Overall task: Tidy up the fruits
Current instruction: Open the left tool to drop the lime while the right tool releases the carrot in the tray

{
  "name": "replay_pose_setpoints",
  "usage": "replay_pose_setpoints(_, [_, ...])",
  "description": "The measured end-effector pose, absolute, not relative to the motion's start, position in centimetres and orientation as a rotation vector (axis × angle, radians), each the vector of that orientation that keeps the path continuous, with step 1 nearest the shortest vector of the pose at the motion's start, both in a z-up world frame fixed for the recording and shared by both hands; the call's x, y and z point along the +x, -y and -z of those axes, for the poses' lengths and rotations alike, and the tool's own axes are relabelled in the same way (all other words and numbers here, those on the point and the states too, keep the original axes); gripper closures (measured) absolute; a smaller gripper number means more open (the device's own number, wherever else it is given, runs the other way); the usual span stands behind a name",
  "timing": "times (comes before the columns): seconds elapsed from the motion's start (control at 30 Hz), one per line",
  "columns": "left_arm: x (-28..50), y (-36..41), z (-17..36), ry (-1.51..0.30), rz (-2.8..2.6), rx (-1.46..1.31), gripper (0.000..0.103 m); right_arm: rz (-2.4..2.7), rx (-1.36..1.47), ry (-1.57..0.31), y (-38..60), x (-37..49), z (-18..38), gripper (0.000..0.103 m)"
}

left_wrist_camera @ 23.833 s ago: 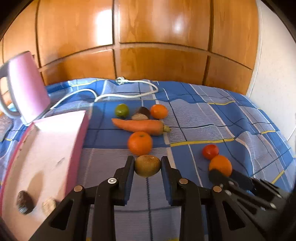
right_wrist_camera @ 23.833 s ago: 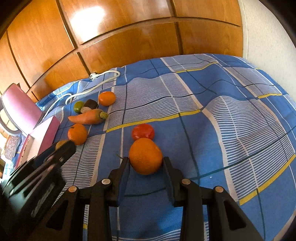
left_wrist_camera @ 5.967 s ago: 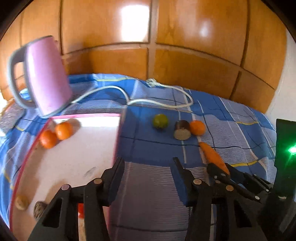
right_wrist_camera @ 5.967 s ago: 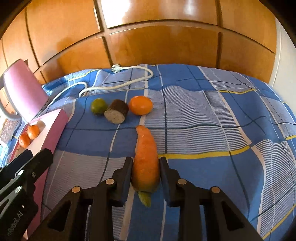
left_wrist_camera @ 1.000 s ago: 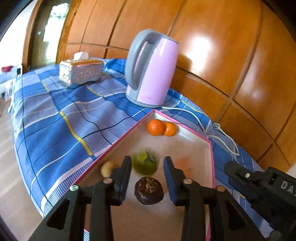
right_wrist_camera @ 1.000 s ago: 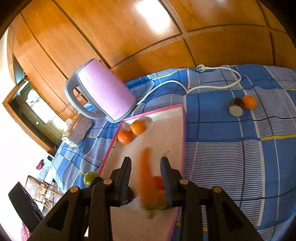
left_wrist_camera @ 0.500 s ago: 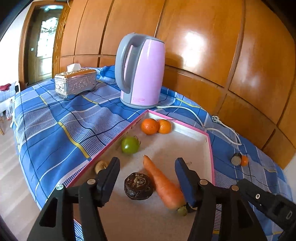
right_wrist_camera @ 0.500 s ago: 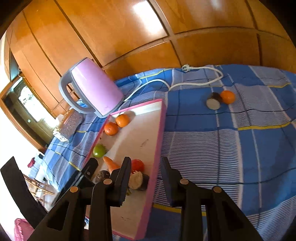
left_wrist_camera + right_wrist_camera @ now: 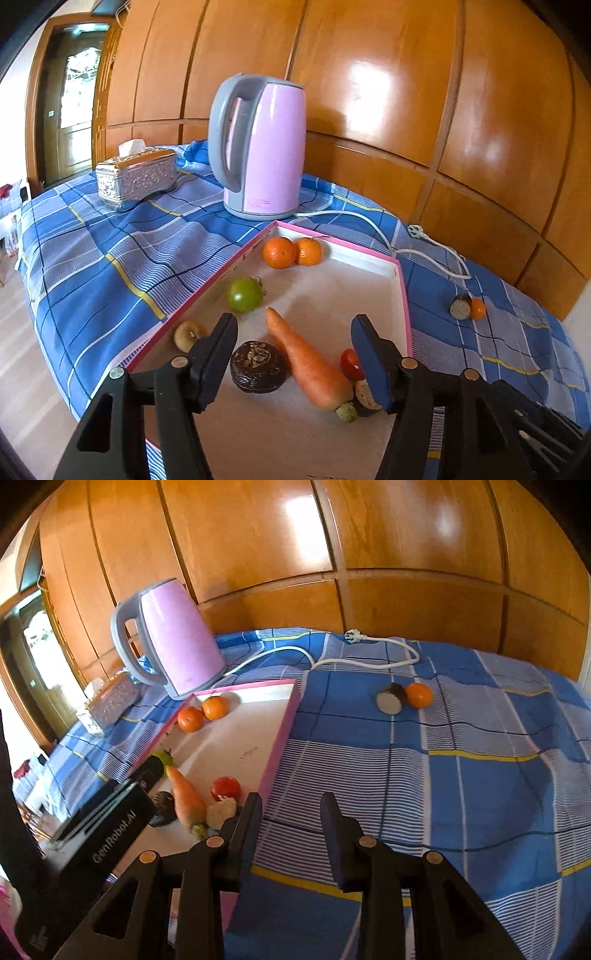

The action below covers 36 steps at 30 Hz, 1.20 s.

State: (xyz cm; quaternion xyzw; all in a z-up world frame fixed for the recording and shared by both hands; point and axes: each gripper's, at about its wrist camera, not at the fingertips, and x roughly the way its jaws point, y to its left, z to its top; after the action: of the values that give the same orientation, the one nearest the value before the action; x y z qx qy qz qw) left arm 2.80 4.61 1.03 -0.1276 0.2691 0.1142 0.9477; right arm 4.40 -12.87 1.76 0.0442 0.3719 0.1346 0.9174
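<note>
The left gripper hangs over the near end of the tray, its jaws spread and gripping nothing; between its fingers lie a carrot and a dark round fruit, neither touched by the pads; a tomato sits just inside the right finger, with a cut brown piece below it, touching the carrot's stem end; a pale fruit lies just outside the left finger; ahead sits a green fruit, and further ahead, in the tray's far corner, two oranges touch each other; beyond the tray stands a kettle.

The right gripper is over the blue cloth, just right of the tray's pink edge; its jaws are narrowly apart with only cloth between them; well ahead and to the right, an orange and a cut brown piece lie touching on the cloth, outside the tray.
</note>
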Motion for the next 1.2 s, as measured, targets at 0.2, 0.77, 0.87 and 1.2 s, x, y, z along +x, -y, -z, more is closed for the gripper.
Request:
replay_pose_setpoints(0.2, [3.0, -3.2, -1.0, -0.556, -0.178, -0.214, 0.039, -0.246, 0.069, -0.757, 13.8, 4.2, -1.6, 0.07])
replay_pose_setpoints(0.77, [3.1, 0.6, -0.6, -0.579, -0.085, -0.091, 0.039, -0.121, 0.067, -0.745, 18.9, 5.2, -1.2, 0.07])
replay_pose_setpoints(0.87, [3.0, 1.1, -0.5, -0.58, -0.077, -0.074, 0.038, -0.098, 0.066, -0.747, 19.7, 5.4, -0.9, 0.07])
replay_pose_setpoints(1.2, [3.0, 2.3, -0.2, -0.586, -0.052, -0.025, 0.038, -0.053, 0.033, -0.737, 21.2, 7.2, -0.5, 0.07])
